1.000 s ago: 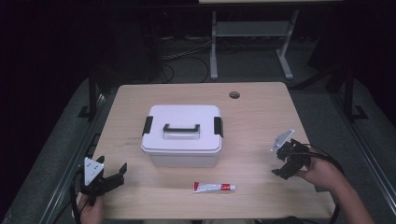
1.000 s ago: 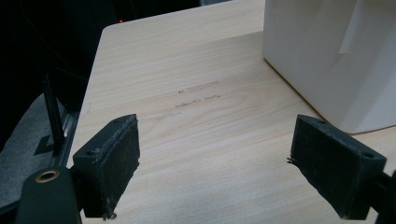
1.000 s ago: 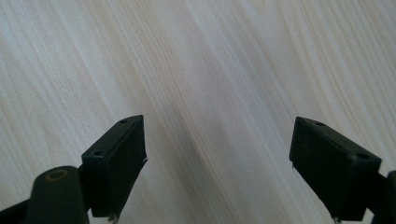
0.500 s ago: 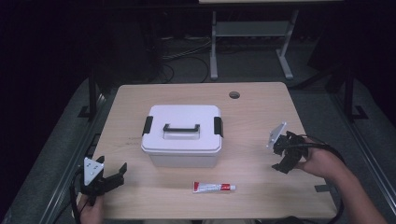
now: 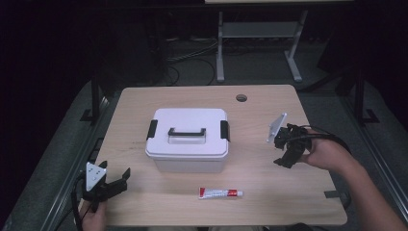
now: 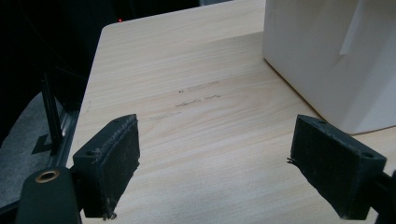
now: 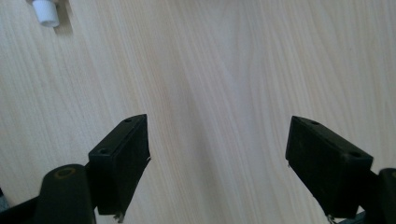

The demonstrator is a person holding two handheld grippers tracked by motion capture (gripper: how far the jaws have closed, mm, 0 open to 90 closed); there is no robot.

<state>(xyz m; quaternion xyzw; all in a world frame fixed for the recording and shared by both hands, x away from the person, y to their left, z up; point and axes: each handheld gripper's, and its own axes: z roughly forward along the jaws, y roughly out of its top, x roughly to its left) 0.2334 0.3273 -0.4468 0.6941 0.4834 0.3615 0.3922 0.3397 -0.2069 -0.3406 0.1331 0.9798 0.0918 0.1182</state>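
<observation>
A white lidded box with a black handle and black side latches stands mid-table. In front of it lies a red-and-white tube. My left gripper rests at the near left corner, open, pointing toward the box. In the left gripper view the jaws frame bare wood, with the box's wall at the upper right. My right gripper hovers right of the box, open and tilted downward. Its own view looks down on bare wood, with the tube's white cap at the top left.
The wooden table has a round cable hole near its far edge. A small dark mark sits at the near right corner. A metal stand and cables lie on the floor beyond the table.
My right gripper has moved left and slightly away from the person, toward the box, and tipped its jaws down. The left gripper, box and tube have not moved.
</observation>
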